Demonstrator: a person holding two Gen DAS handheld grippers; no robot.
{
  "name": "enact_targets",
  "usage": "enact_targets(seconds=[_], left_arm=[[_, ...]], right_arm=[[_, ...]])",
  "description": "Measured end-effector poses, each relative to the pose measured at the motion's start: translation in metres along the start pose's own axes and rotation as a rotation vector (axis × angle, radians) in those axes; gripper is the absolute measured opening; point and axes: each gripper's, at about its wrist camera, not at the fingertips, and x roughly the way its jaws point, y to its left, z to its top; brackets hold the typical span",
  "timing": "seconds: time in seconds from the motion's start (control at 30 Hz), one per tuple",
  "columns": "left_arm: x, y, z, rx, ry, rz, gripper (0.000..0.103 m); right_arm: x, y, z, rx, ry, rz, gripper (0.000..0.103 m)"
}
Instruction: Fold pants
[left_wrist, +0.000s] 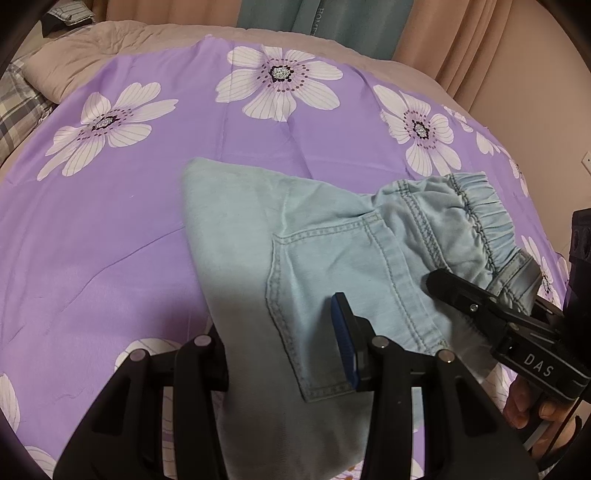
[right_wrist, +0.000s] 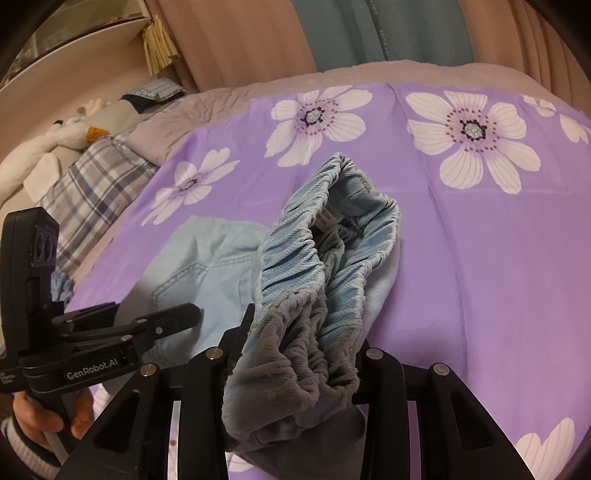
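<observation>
Light blue denim pants (left_wrist: 332, 236) lie on a purple flowered sheet (left_wrist: 110, 229). Their back pocket faces up and the elastic waistband (left_wrist: 487, 218) is at the right. In the left wrist view, my left gripper (left_wrist: 284, 350) has pants fabric draped between its fingers; only the blue-padded right finger (left_wrist: 347, 343) shows. My right gripper (left_wrist: 461, 291) comes in from the right at the waistband corner. In the right wrist view the bunched waistband (right_wrist: 314, 295) lies between my right gripper's fingers (right_wrist: 303, 343) and hides the fingertips. The left gripper (right_wrist: 177, 317) shows at the left over the pants.
A beige blanket (left_wrist: 147, 40) covers the far end of the bed. A plaid pillow (right_wrist: 92, 188) and a stuffed toy duck (right_wrist: 74, 133) lie at the left. Curtains (right_wrist: 332, 33) hang behind the bed. The sheet stretches out to the left and far side.
</observation>
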Motion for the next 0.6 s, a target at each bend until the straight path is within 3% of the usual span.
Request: enact_targets(seconds=[0.27, 0.43, 0.6], left_arm=[[0.007, 0.014, -0.004, -0.036, 0.029, 0.044, 0.047], [0.006, 0.014, -0.006, -0.035, 0.024, 0.054, 0.048], [0.009, 0.016, -0.007, -0.049, 0.031, 0.082, 0.059]], right_arm=[[0.003, -0.006, -0.004, 0.037, 0.033, -0.017, 0.038], [0.005, -0.01, -0.008, 0.08, 0.051, -0.028, 0.046], [0.005, -0.014, -0.013, 0.114, 0.071, -0.027, 0.052]])
